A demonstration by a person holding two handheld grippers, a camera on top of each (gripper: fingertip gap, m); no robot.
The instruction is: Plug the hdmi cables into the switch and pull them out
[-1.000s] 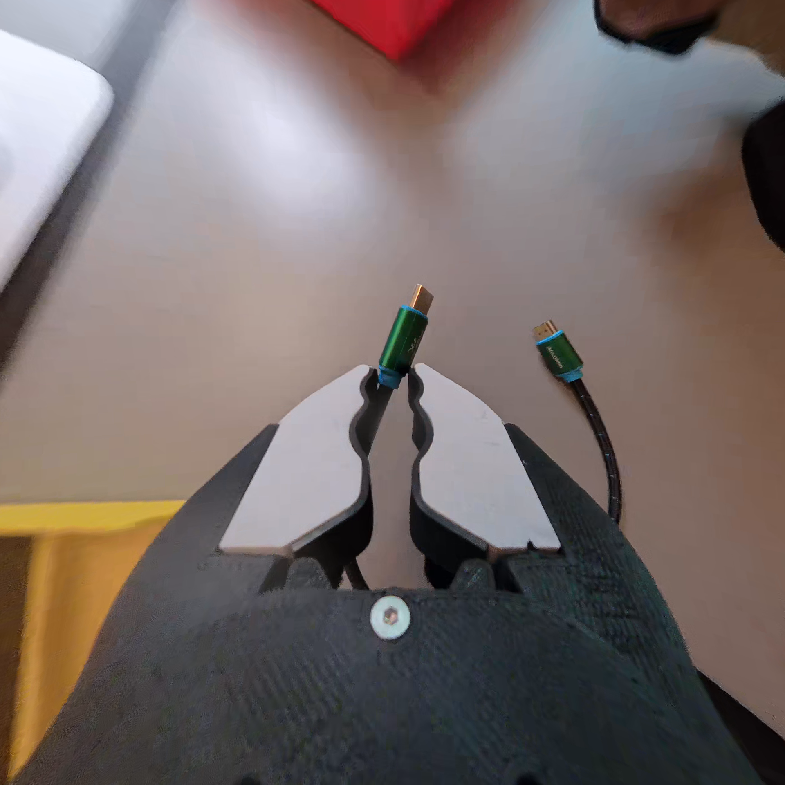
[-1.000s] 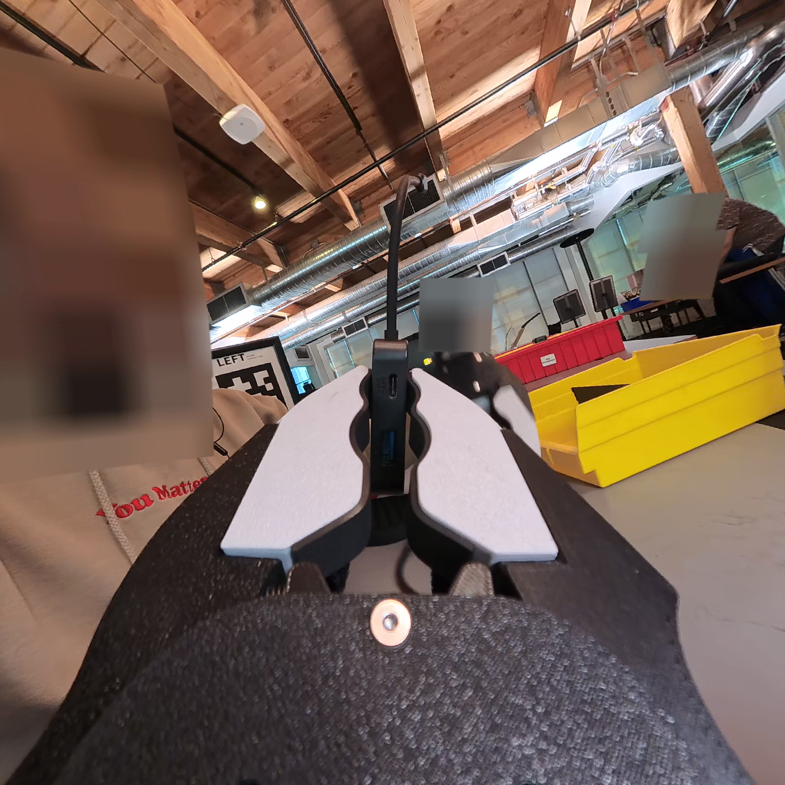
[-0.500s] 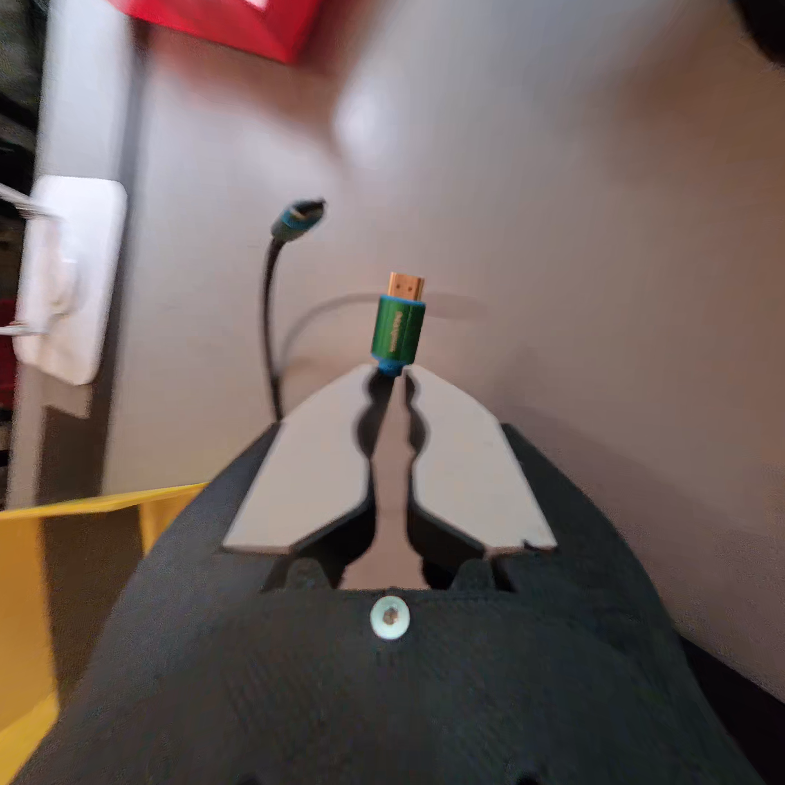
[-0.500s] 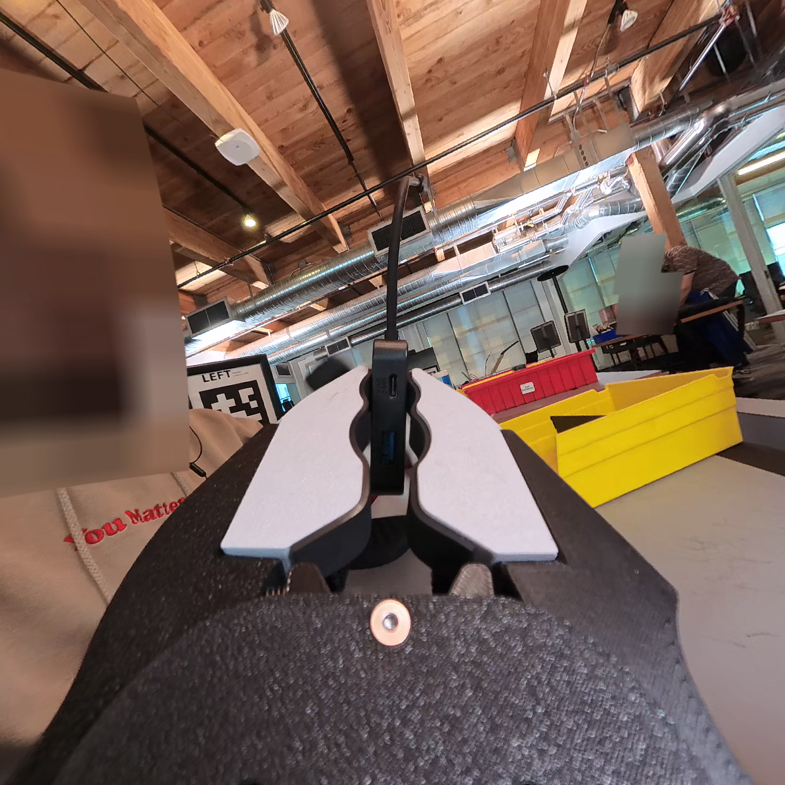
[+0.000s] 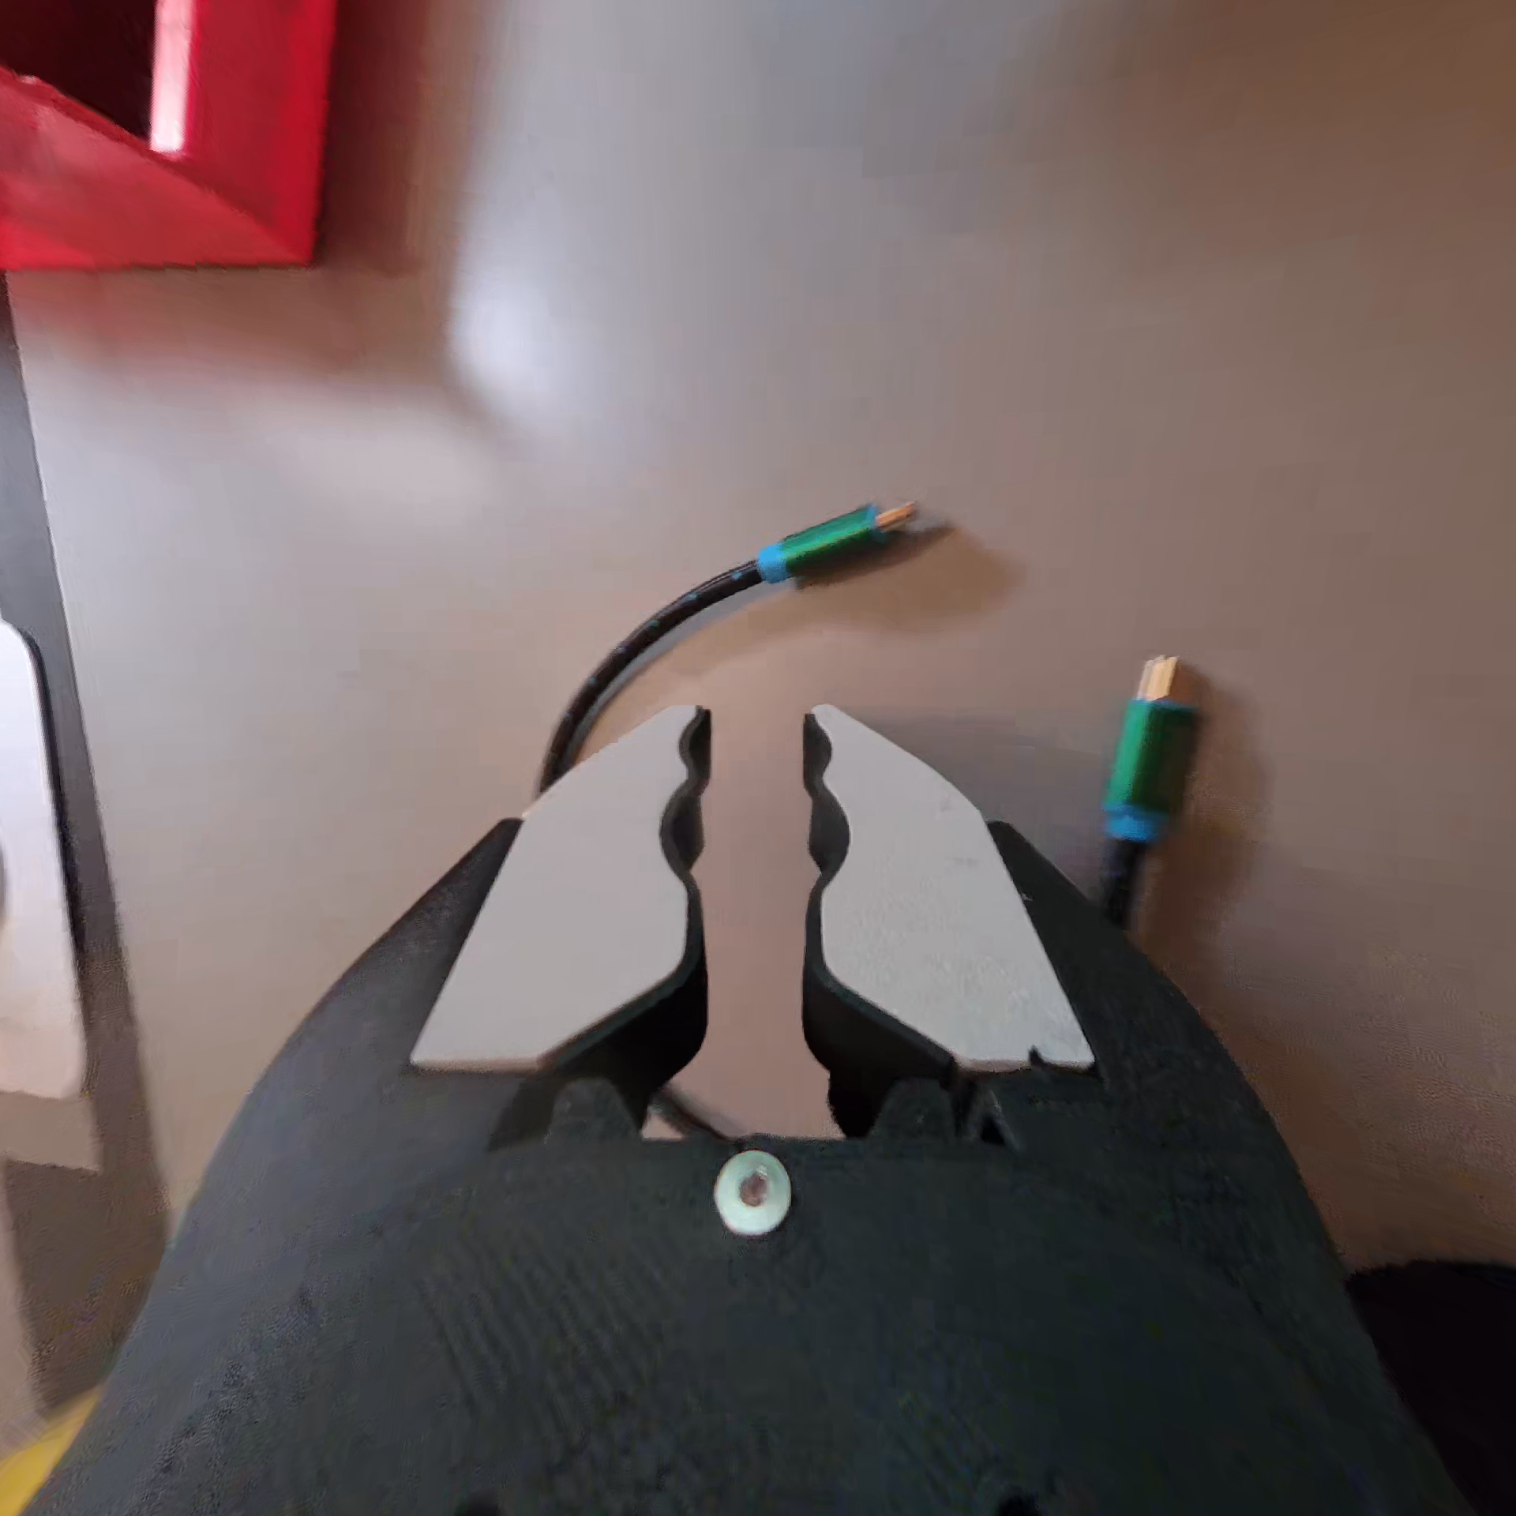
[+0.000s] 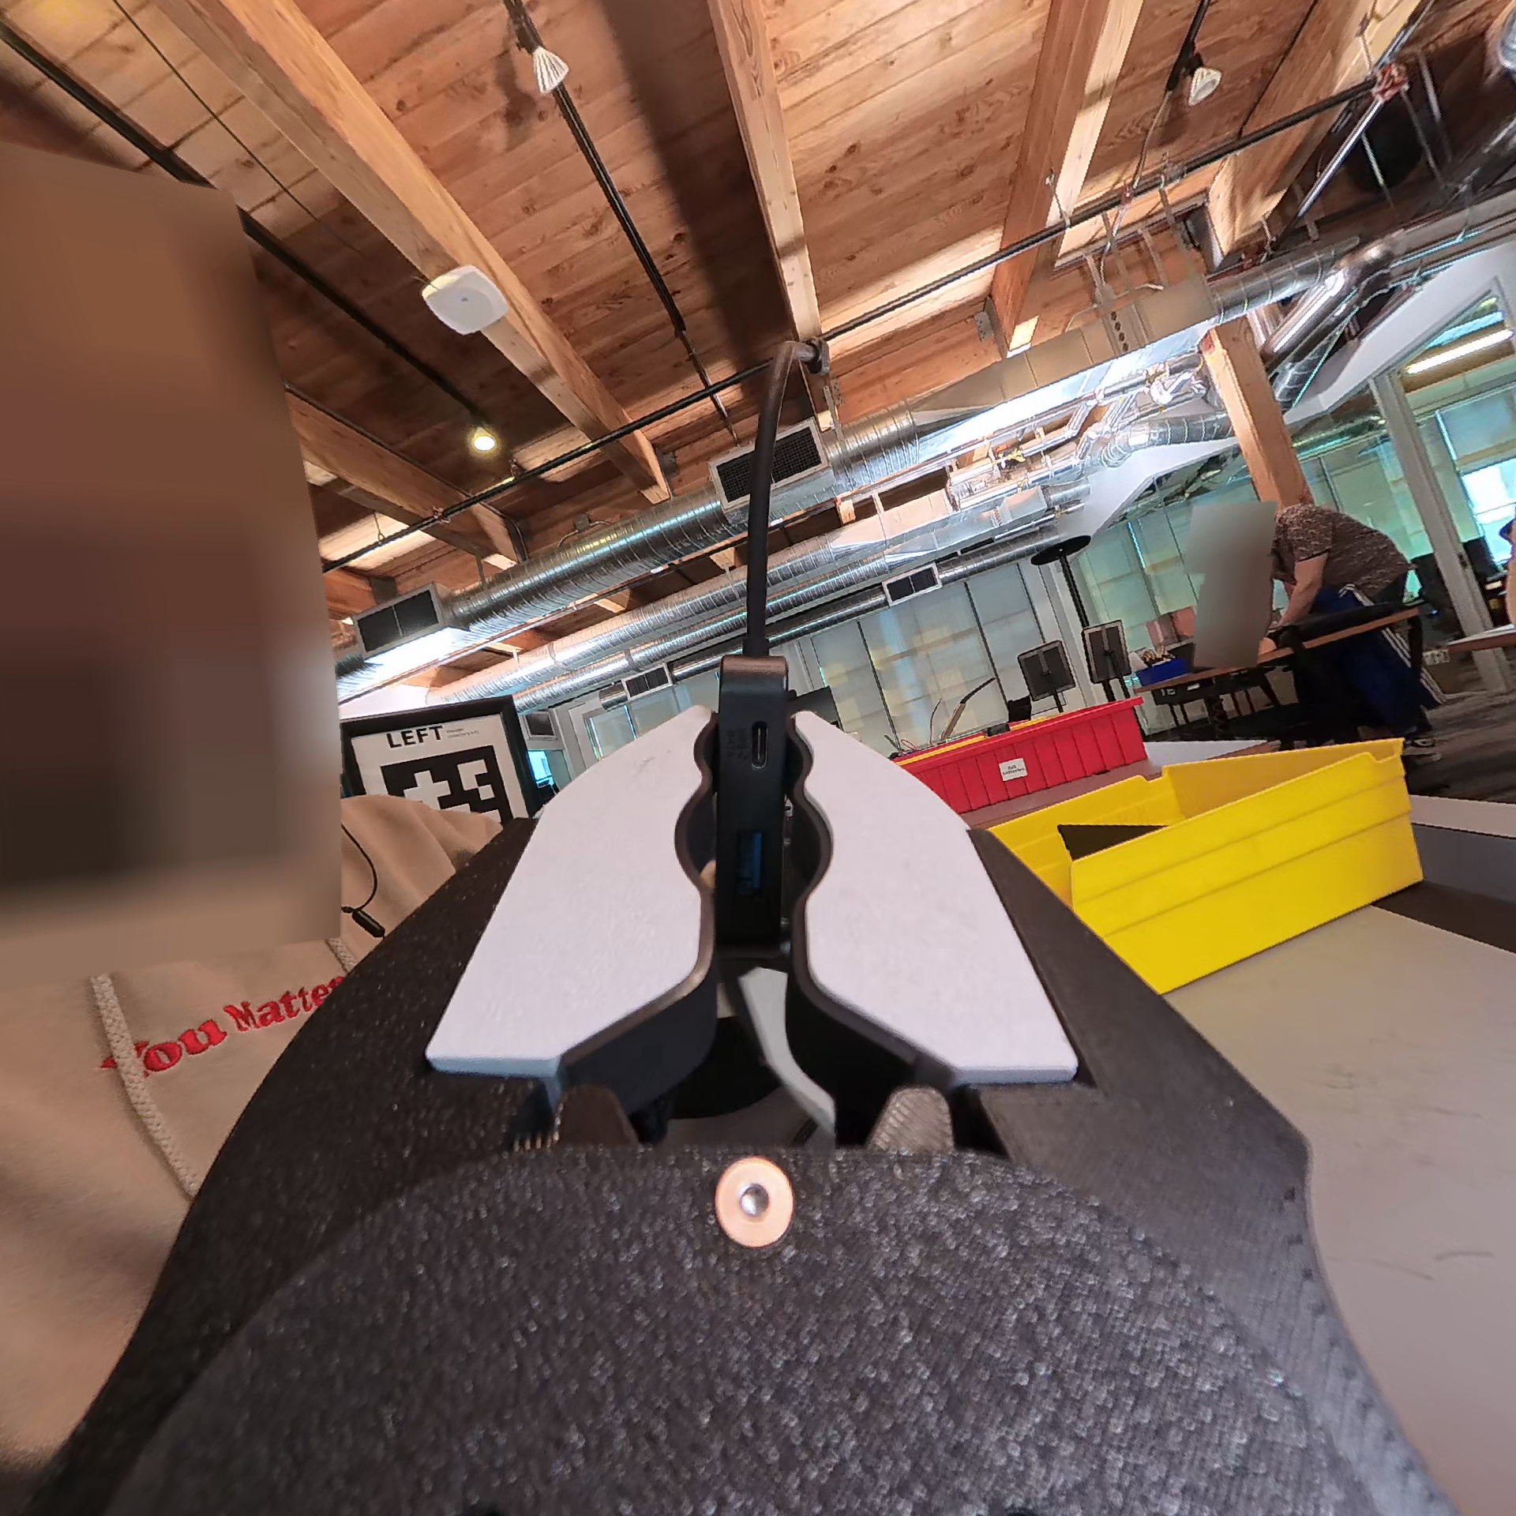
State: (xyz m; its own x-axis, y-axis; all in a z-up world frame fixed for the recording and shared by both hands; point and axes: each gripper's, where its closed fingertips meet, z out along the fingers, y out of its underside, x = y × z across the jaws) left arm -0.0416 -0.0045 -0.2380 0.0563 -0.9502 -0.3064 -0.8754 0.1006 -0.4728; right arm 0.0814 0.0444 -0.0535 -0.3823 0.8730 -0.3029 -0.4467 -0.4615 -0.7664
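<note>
Your right gripper [image 6: 753,808] clamps the black switch [image 6: 748,828] upright, ports exposed for insertion. Your left gripper [image 5: 755,722] is parted and empty; both HDMI plugs [image 5: 828,545] [image 5: 1147,767] lie unplugged on the table [image 5: 1066,287].

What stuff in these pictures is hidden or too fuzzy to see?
- Left wrist view: where the two cables run, hidden under the left gripper.
- Left wrist view: the red bin, cut off and blurred.
- Right wrist view: the switch's lower end, behind the right gripper.
</note>
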